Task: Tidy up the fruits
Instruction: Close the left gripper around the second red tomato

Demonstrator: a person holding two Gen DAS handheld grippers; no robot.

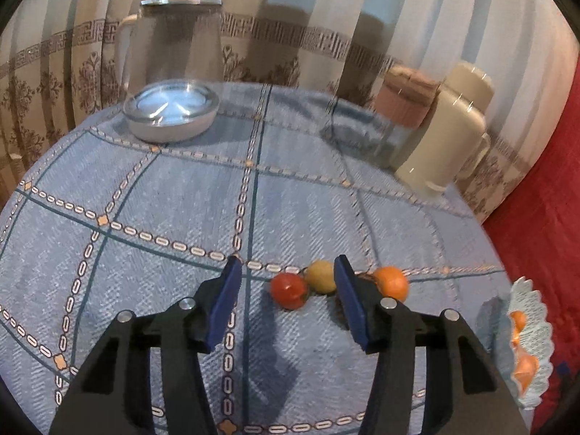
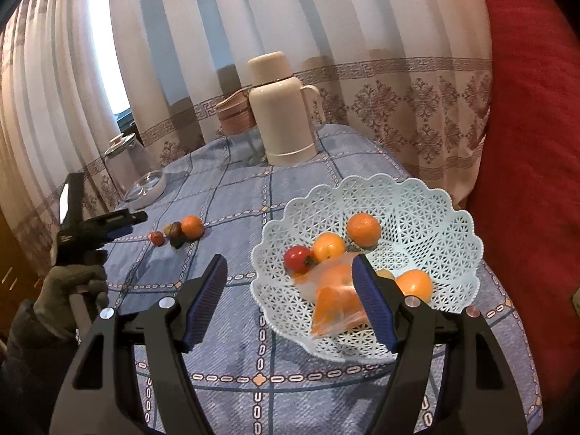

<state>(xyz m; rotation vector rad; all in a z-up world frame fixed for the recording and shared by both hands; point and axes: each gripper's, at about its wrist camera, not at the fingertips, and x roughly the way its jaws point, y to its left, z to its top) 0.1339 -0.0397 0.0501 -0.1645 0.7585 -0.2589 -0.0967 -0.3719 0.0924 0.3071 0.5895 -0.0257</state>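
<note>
- So, left gripper point(image 1: 288, 291) hangs over the blue checked tablecloth point(image 1: 163, 188), jaws apart w/ nothing pinched; red tomato point(image 1: 289, 290) sits between the blue pads point(image 1: 226, 301), not touched.
- Just past it a yellow-green fruit point(image 1: 320, 276) touches the tomato; an orange point(image 1: 390, 282) lies beside, outside the right-hand pad.
- Right gripper point(image 2: 290, 290) also apart, empty, hovering at the near rim of the pale lattice basket point(image 2: 417, 203).
- Basket holds a red fruit point(image 2: 298, 259), three oranges, e.g. point(image 2: 363, 229), plus a clear bag w/ orange pieces point(image 2: 333, 304).
- Gloved hand point(image 2: 70, 290) grips the left tool at right view's left edge.
- Farther back: glass dish point(image 1: 170, 108), glass jug w/ lid point(image 1: 177, 40), cream flask point(image 2: 282, 116), curtain behind.
</note>
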